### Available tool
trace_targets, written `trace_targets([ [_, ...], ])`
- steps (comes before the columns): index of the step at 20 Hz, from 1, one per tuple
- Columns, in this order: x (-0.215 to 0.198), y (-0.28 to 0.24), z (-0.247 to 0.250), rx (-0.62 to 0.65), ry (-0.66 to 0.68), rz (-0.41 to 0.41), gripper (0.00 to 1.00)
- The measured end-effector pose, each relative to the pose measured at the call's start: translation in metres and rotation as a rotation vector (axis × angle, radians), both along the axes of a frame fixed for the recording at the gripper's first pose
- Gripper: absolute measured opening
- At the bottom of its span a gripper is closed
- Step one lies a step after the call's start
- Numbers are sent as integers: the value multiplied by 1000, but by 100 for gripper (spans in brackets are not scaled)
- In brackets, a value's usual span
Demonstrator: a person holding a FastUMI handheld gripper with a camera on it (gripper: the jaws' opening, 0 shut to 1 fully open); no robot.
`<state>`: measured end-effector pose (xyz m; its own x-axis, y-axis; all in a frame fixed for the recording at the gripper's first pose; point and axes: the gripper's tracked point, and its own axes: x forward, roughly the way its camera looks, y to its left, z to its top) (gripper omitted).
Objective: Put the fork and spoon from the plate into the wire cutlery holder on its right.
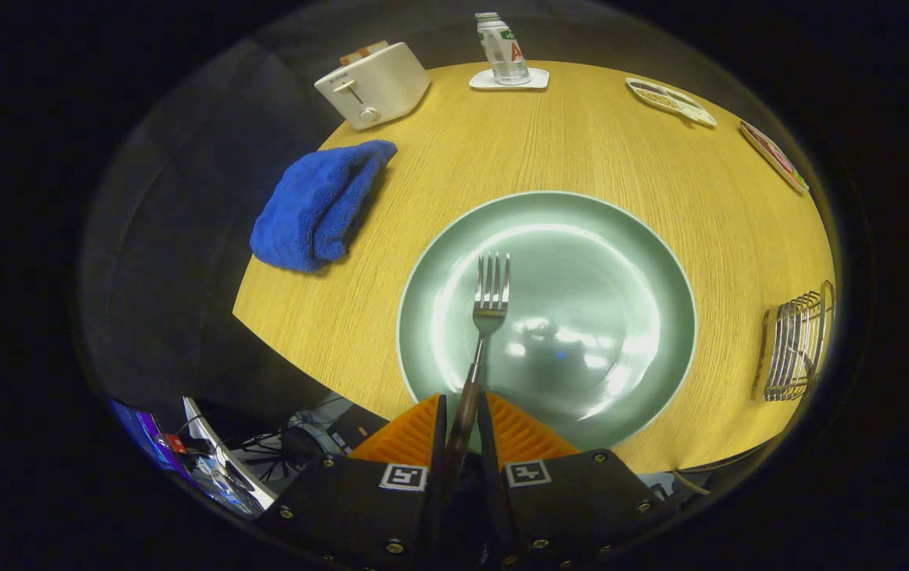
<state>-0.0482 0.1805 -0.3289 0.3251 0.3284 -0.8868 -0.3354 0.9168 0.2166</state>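
One utensil is in hand: the fork (pixel 485 333). The gripper (pixel 462 420) has both fingers closed against the fork's dark handle, which runs up between them. The fork's long axis lies straight ahead along the fingers, tines pointing away, over the green plate (pixel 645 262). Whether the tines rest on the plate or hang just above it cannot be determined from this view.

The wire cutlery holder (pixel 795 345) sits on the wooden table (pixel 565 135) to the right of the plate, well apart from the fork and just off the plate's right rim. It lies to the right of the gripper and slightly ahead. Judgement: the coming move turns on carrying the fork sideways to the right, then bringing its long axis upright over the holder's opening. The holder is squeezed by the lens distortion; its opening and depth are hard to make out.

No spoon can be identified on the plate; the plate's near edge is covered by the fingers, so something may lie hidden there.

Other items stand clear of the path: a blue towel (pixel 320 206) and a white toaster (pixel 371 83) to the left, a bottle (pixel 502 47) on a coaster beyond the plate.
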Motion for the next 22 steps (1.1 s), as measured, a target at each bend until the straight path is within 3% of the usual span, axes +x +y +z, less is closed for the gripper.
trace_targets([
  [10, 4, -1, -18, -24, 39, -16, 22],
  [11, 6, -8, -3, -38, 37, -31, 22],
  [12, 7, -4, -29, -32, 46, -36, 4],
  [17, 7, 1, -12, -4, 25, -22, 4],
  [22, 13, -2, -1, 27, -3, -59, 4],
])
